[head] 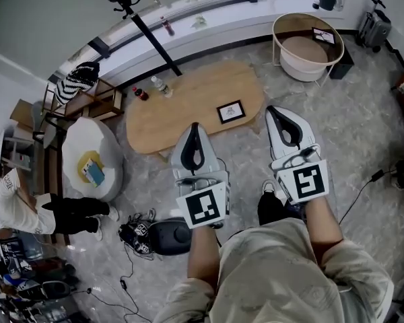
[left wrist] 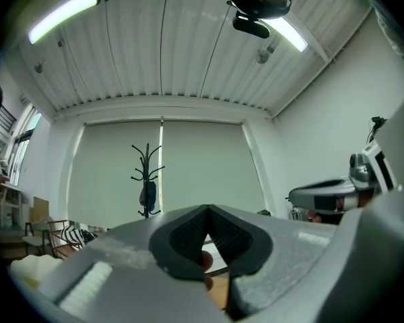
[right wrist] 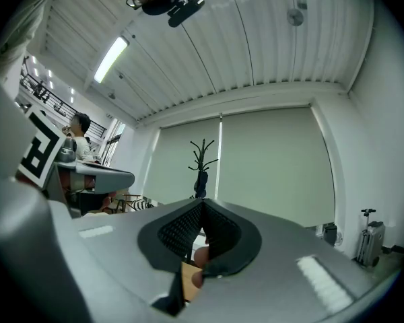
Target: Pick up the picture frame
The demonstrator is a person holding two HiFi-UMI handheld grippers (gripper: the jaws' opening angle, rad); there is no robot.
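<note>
A small black picture frame (head: 230, 111) lies flat on the right half of the oval wooden coffee table (head: 188, 103). My left gripper (head: 193, 128) hovers just in front of the table's near edge, shut and empty, left of and nearer than the frame. My right gripper (head: 274, 112) is held beside the table's right end, also shut with nothing in it. In the left gripper view the left gripper (left wrist: 207, 208) points almost level at the far wall; the right gripper (right wrist: 202, 203) does the same in its own view. The frame shows in neither gripper view.
Two bottles (head: 151, 89) stand at the table's far left. A round basket table (head: 308, 44) stands at the back right with another frame on it. A white beanbag (head: 91, 157), a chair (head: 77, 89), a person (head: 27, 210), bags (head: 158, 237) and a floor cable (head: 363, 190) lie around.
</note>
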